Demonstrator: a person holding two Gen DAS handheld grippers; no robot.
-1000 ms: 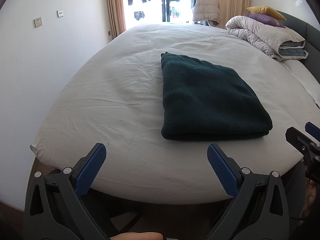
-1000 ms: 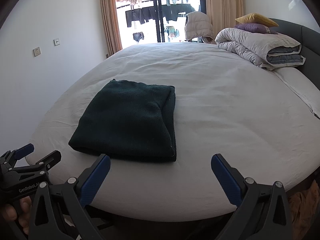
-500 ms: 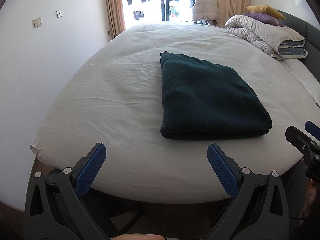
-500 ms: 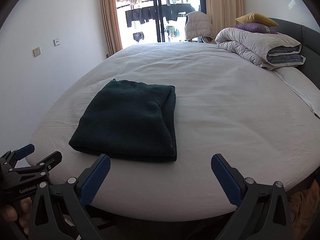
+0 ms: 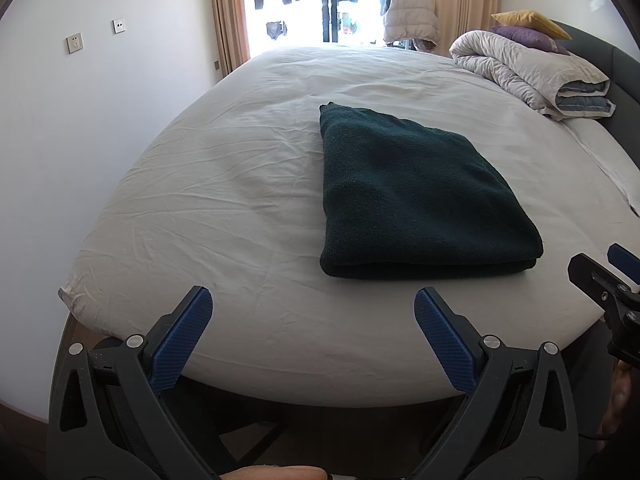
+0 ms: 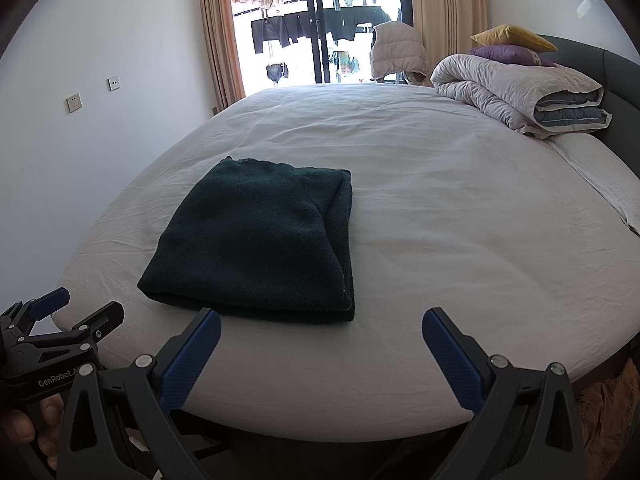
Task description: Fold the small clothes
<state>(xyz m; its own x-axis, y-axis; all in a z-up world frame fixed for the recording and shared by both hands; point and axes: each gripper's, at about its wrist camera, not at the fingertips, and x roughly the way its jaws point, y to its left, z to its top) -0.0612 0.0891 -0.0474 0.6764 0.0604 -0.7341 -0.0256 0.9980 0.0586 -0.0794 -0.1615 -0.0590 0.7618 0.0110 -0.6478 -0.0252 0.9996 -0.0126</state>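
1. Nearest me: my left gripper (image 5: 313, 306) hangs off the foot of the bed, jaws spread wide, nothing between the blue pads. My right gripper (image 6: 320, 328) is the same: wide, empty, clear of the cloth.
2. Each tool shows at the edge of the other's view, both well back from the mattress edge and touching nothing.
3. Next out: the dark green garment (image 5: 416, 196) lies on the white bed sheet (image 5: 224, 184), near the foot end. It is a compact rectangle, layers stacked, with a rounded fold along the near edge.
4. The right view shows one side edge (image 6: 347, 240) doubled over and slightly ridged, otherwise flat.
5. My read: this piece is folded, or close to it. I see no other loose small clothes on the bed.
6. Far end: rolled duvet (image 6: 520, 96) and cushions; not part of the job.
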